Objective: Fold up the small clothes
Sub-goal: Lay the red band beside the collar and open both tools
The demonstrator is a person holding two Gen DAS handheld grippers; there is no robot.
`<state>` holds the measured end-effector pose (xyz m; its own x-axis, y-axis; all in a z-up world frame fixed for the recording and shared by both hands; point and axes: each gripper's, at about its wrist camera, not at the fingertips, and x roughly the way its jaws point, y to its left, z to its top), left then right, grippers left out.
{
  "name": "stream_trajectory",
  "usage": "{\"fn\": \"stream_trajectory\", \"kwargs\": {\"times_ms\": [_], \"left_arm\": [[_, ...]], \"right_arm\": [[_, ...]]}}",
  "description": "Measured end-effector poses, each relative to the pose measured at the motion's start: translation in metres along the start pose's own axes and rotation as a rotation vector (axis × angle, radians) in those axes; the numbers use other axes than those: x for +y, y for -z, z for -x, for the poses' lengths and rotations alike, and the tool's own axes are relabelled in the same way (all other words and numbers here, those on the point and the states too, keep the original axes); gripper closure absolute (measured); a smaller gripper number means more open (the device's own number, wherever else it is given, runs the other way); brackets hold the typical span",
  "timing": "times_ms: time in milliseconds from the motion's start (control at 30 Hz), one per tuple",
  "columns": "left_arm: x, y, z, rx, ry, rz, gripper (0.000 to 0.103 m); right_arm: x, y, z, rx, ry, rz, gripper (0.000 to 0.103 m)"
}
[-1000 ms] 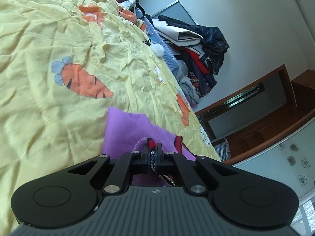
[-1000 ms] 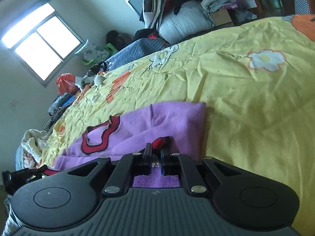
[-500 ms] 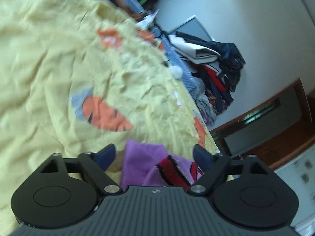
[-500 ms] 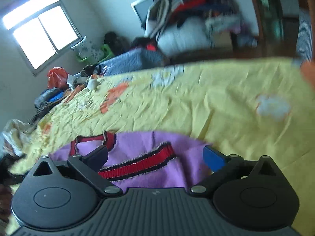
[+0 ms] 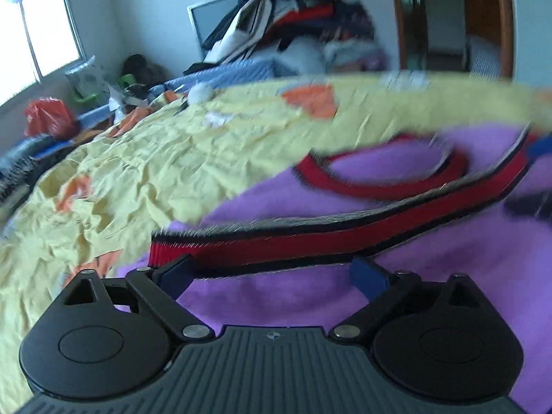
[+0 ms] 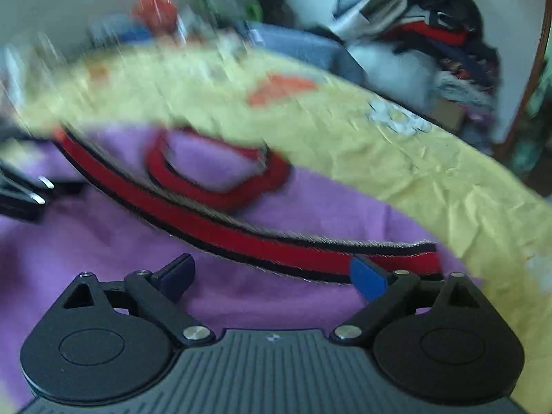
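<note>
A bed, covered by a crumpled yellow sheet [image 5: 145, 172] printed with orange carrots, fills both views. Beyond it, against the far wall, sits a heap of clothes [image 5: 296, 17].

On the sheet lies the purple top [image 5: 414, 276], the piece to fold. It is spread flat, with its red band [image 5: 310, 241] doubled over toward the red collar [image 5: 383, 186]; that looks like a first fold just laid down.

The left gripper [image 5: 272, 272] hovers low over the band's left end. Its fingers [image 5: 172, 274] stand wide and its jaws are opening, with only cloth beneath them and nothing pinched. The right gripper [image 6: 272, 272] hangs over the band's right end, fingers [image 6: 367, 277] equally wide and empty.

A second ago each gripper was clamped on a red edge of the top, with the cloth bunched between the fingers. Since then both have let go and swung round, so the whole top is now in view.
</note>
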<state>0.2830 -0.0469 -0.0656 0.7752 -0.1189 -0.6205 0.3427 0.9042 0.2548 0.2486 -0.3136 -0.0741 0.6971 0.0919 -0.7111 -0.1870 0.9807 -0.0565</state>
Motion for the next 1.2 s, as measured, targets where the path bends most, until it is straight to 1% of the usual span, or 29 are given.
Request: {"fn": "stream_trajectory", "kwargs": {"times_ms": [33,67,100,133,167,233,300,367,400,433,500,533,567,600,633,667,700,733,767,800,867,900,967,1033,1133,1167,1200], "left_arm": [[0.010,0.002,-0.006,0.005,-0.005,0.056,0.000],[0.022,0.002,-0.012,0.031,-0.001,0.122,0.000],[0.034,0.003,-0.018,0.053,-0.003,0.182,0.000],[0.044,0.004,-0.025,0.071,0.012,0.249,0.000],[0.049,0.006,-0.026,0.070,0.010,0.271,0.000],[0.050,0.004,-0.027,0.068,-0.017,0.274,0.000],[0.051,0.003,-0.027,0.079,-0.035,0.293,0.000],[0.052,-0.003,-0.020,0.101,-0.039,0.319,0.000],[0.053,-0.005,-0.013,0.099,-0.037,0.334,0.001],[0.049,-0.006,0.000,0.079,-0.007,0.344,0.002],[0.038,-0.007,0.019,0.038,0.062,0.332,0.001],[0.029,-0.008,0.025,0.020,0.068,0.318,0.000],[0.020,-0.008,0.029,0.012,0.078,0.299,0.000],[0.011,-0.008,0.028,0.025,0.087,0.281,0.000],[0.004,-0.007,0.023,0.046,0.076,0.268,0.000],[0.000,-0.004,0.016,0.065,0.050,0.259,0.000],[-0.001,0.000,0.008,0.092,0.030,0.258,0.000],[0.000,0.005,0.003,0.093,0.034,0.270,0.000],[0.002,0.008,0.004,0.075,0.030,0.273,0.000],[0.002,0.009,0.004,0.075,0.029,0.271,0.000],[0.003,0.009,0.004,0.077,0.027,0.278,0.000],[0.003,0.010,0.003,0.074,0.025,0.279,0.000],[0.003,0.011,0.005,0.063,0.018,0.279,0.000],[0.003,0.012,0.006,0.054,0.018,0.280,0.000],[0.002,0.012,0.005,0.049,0.020,0.282,0.000],[0.002,0.012,0.006,0.049,0.020,0.281,0.000],[0.002,0.012,0.006,0.049,0.021,0.281,0.000]], "right_arm": [[-0.011,-0.001,-0.007,0.013,-0.010,-0.071,0.000],[-0.021,-0.002,-0.012,0.015,-0.016,-0.128,0.000],[-0.025,-0.003,-0.015,0.004,0.035,-0.135,0.000],[-0.030,-0.003,-0.017,0.004,0.037,-0.169,0.000],[-0.034,-0.003,-0.020,0.005,0.034,-0.203,0.000],[-0.037,-0.008,-0.023,0.020,0.061,-0.235,0.000],[-0.037,-0.013,-0.020,0.027,0.065,-0.271,0.000],[-0.029,-0.012,0.003,-0.014,0.102,-0.265,0.000],[-0.024,-0.008,0.017,-0.037,0.099,-0.245,0.000],[-0.015,-0.003,0.031,-0.043,0.077,-0.223,0.000],[0.001,0.009,0.047,-0.054,0.032,-0.209,0.000],[0.010,0.015,0.051,-0.046,0.025,-0.193,0.000],[0.019,0.019,0.050,-0.035,0.038,-0.175,0.000],[0.027,0.024,0.049,-0.025,0.061,-0.149,0.000],[0.033,0.030,0.046,-0.022,0.084,-0.112,0.000],[0.034,0.036,0.041,-0.015,0.100,-0.086,0.000],[0.026,0.042,0.038,-0.032,0.079,-0.102,0.000],[0.013,0.044,0.037,-0.037,0.053,-0.157,0.000],[0.003,0.044,0.036,-0.032,0.064,-0.186,0.000],[-0.004,0.044,0.037,-0.019,0.073,-0.214,0.000],[-0.017,0.042,0.045,-0.016,0.044,-0.298,0.000],[-0.016,0.043,0.053,-0.029,0.046,-0.312,0.000],[-0.006,0.046,0.066,-0.055,0.048,-0.302,0.000],[0.010,0.055,0.075,-0.054,0.028,-0.272,0.000],[0.026,0.068,0.074,-0.034,0.014,-0.252,0.000],[0.030,0.071,0.072,-0.022,0.038,-0.231,0.000],[0.032,0.075,0.067,-0.017,0.086,-0.198,0.000]]}}
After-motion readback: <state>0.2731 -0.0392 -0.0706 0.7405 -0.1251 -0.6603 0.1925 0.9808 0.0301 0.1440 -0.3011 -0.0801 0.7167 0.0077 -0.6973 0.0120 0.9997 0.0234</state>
